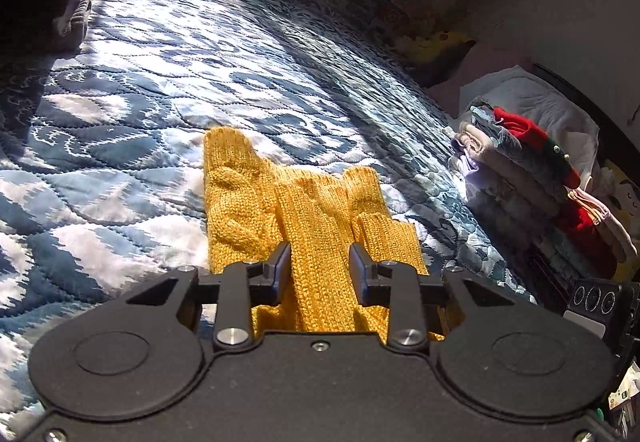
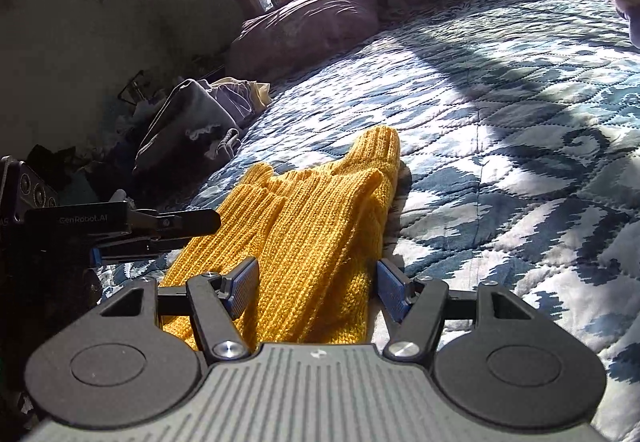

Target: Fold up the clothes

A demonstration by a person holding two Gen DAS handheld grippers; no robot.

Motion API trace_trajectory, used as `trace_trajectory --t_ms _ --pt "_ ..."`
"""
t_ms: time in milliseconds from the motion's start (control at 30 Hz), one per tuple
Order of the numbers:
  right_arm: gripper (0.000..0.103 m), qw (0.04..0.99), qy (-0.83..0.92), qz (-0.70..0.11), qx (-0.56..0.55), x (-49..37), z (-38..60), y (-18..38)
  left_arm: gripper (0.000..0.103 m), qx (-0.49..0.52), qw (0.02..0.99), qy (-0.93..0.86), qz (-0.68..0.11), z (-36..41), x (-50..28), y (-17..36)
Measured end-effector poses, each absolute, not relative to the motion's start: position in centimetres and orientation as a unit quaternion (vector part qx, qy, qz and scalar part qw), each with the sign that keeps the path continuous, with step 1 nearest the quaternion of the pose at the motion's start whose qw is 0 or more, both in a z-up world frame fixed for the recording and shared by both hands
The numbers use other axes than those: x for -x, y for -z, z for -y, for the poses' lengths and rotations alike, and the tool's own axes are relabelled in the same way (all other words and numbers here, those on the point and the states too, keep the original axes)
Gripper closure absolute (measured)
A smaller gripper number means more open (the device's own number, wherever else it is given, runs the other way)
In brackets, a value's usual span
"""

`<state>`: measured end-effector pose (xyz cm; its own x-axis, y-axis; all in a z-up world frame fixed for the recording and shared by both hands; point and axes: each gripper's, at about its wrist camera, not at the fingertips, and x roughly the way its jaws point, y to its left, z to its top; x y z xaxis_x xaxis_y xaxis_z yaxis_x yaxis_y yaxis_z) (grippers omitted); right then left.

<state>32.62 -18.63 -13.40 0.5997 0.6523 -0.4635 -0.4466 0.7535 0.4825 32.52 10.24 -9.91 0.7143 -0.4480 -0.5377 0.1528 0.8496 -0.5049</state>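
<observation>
both grippers, left and right, stood wide open over the yellow knit sweater, lying partly folded on the quilted bed. any grip should have pinched matching edges evenly.

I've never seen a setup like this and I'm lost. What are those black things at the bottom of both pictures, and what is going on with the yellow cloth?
Each black thing is a hand-held two-finger gripper carrying its own camera. One picture looks along the left gripper, the other along the right gripper. Both have their jaws open around a yellow knitted garment, partly folded on a blue-and-white quilted bedspread; neither is clamping it. A stack of folded clothes sits by the bed's edge, and a purple pillow lies near the window.
</observation>
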Motion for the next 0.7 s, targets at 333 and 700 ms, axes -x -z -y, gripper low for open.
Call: trace_trajectory --t_ms 333,700 --pt "0.038 0.879 -0.318 -0.311 -0.170 -32.6 19.0 13.5 0.096 0.227 0.912 0.157 -0.304 -12.3 -31.2 8.4" --pt "0.035 0.886 -0.311 -0.306 -0.157 -32.3 18.7 13.4 0.096 0.267 0.938 0.082 -0.204 -20.9 -23.8 4.8"
